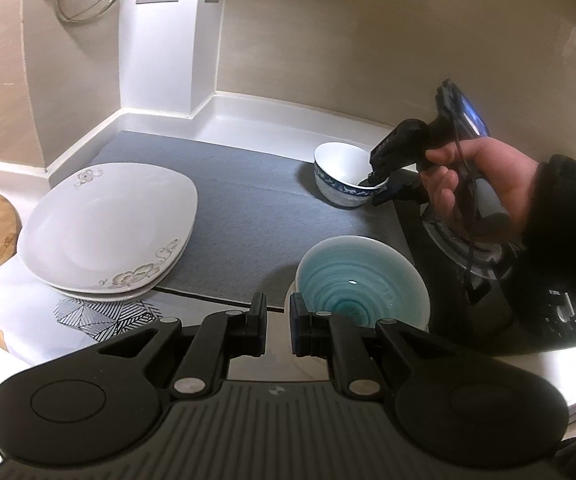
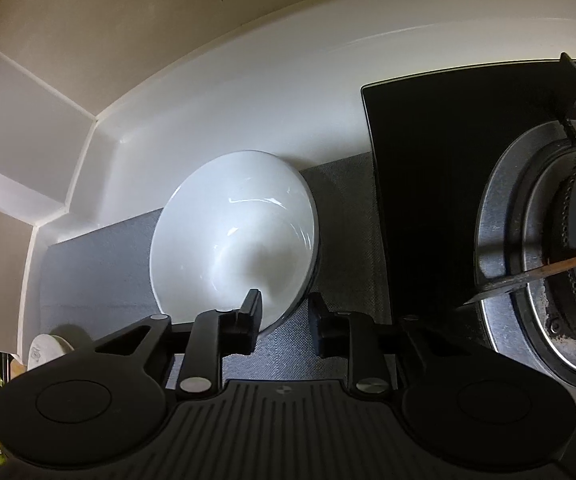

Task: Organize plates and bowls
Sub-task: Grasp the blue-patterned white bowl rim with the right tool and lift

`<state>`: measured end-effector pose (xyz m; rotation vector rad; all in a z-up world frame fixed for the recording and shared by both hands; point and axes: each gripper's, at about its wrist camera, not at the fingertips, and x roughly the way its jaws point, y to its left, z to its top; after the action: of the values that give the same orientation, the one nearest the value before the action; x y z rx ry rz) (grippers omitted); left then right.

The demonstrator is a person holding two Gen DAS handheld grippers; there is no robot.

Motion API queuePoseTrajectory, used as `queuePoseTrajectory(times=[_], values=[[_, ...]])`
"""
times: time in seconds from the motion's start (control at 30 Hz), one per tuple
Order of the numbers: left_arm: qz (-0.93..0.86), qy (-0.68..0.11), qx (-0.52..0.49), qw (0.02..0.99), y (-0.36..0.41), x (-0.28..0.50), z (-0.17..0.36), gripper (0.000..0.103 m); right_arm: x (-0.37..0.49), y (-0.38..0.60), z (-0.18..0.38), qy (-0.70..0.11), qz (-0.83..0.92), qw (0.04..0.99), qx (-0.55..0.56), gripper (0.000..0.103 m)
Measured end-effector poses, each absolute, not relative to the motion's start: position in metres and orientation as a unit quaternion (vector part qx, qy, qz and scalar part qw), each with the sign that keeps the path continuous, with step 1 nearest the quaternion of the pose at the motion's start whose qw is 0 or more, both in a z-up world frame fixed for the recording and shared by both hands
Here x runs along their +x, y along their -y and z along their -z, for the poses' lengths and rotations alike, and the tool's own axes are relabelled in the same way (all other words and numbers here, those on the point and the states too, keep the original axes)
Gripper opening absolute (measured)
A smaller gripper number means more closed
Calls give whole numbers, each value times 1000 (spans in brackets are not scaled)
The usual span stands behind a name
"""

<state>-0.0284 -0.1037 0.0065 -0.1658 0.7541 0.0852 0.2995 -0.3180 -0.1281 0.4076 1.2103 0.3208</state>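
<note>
the left tongs point(image 1: 278, 312) are hovering low over the front of the table point(image 1: 247, 128), jaws nearly shut with just a thin slit between them and nothing in there. right beside their right finger sits a teal bowl point(image 1: 362, 280), ringed inside, upright, its near rim just touching or very close to the tip, can't tell which. it stands at the near edge of the grey mat point(image 1: 247, 208).

off to the left there's a stack of two white plates point(image 1: 107, 232) with flower prints, squarish shape, half on the mat and half off it onto a black and white patterned sheet.

far right corner of the mat is the white bowl with a blue band point(image 1: 342, 184). the right tongs point(image 2: 283, 312), held by a hand point(image 1: 484, 184) in a dark sleeve, straddle its near rim: one finger inside the bowl, the other outside. jaws are parted a bit and from the wrist view there's a gap between the outer finger and the rim, so they don't look clamped on it. the bowl point(image 2: 233, 236) sits on the mat next to the black stove top point(image 2: 420, 184).
</note>
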Motion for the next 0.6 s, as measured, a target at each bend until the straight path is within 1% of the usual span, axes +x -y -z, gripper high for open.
queuePoseTrajectory(times=[0.23, 0.6], values=[[-47, -368, -84, 925, 105, -31, -6, 13, 300, 312, 131, -572, -170, 781, 186, 19], [-47, -355, -98, 929, 105, -28, -1, 13, 284, 279, 133, -605, -239, 746, 144, 17]])
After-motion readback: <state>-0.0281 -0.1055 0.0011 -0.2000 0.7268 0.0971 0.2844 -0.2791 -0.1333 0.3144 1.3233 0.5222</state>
